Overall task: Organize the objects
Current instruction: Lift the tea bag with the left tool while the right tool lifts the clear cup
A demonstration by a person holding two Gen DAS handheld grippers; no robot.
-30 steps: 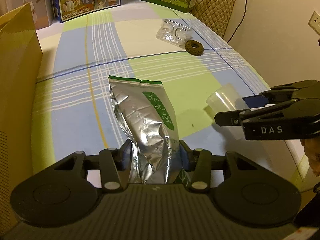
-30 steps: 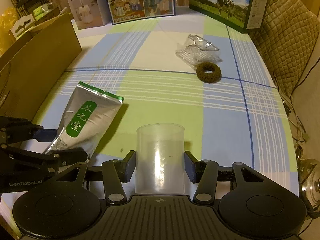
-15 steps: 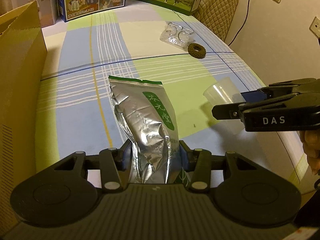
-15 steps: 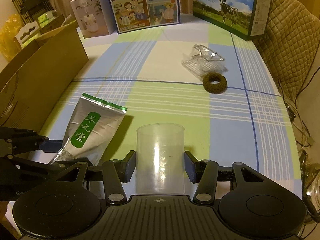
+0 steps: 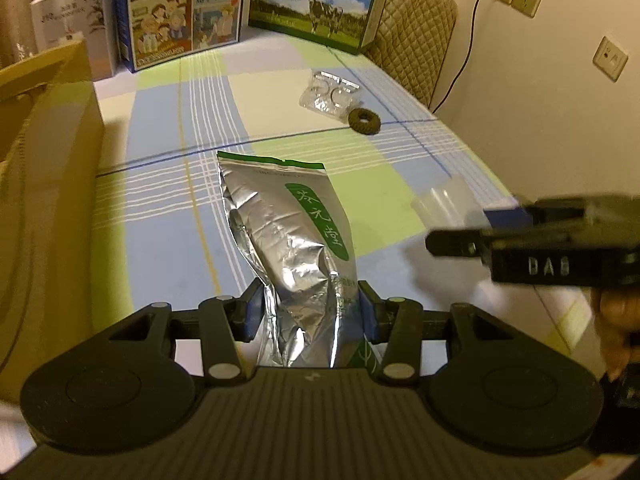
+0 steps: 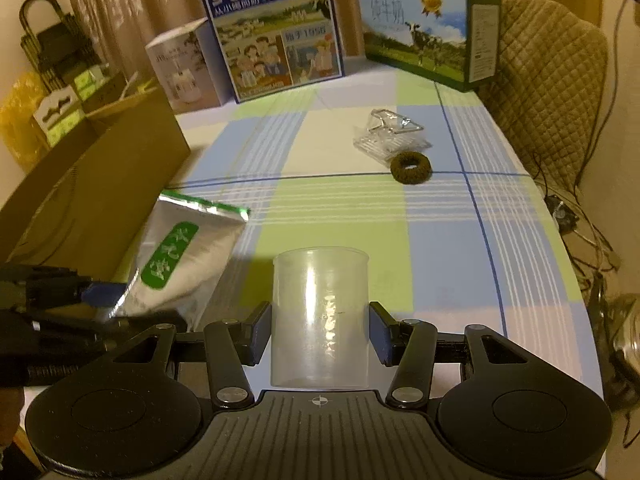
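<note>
My left gripper (image 5: 310, 312) is shut on the bottom end of a silver foil pouch (image 5: 288, 236) with a green label, held above the checked tablecloth. The same pouch (image 6: 188, 264) shows at the left of the right wrist view. My right gripper (image 6: 320, 328) is shut on a clear plastic cup (image 6: 320, 316), which stands upright between the pads. In the left wrist view that cup (image 5: 444, 206) appears at the right, ahead of the right gripper's black body.
A brown cardboard box (image 6: 92, 196) stands along the table's left side. A dark hair ring (image 6: 411, 167) and a clear plastic tray (image 6: 390, 138) lie far right. Milk cartons (image 6: 276, 32) and a white box (image 6: 182, 68) line the back edge. A padded chair (image 6: 548, 76) stands beyond.
Both grippers have lifted and tilted back with their loads, so more of the far table and the back boxes shows. The pouch and the cup remain held.
</note>
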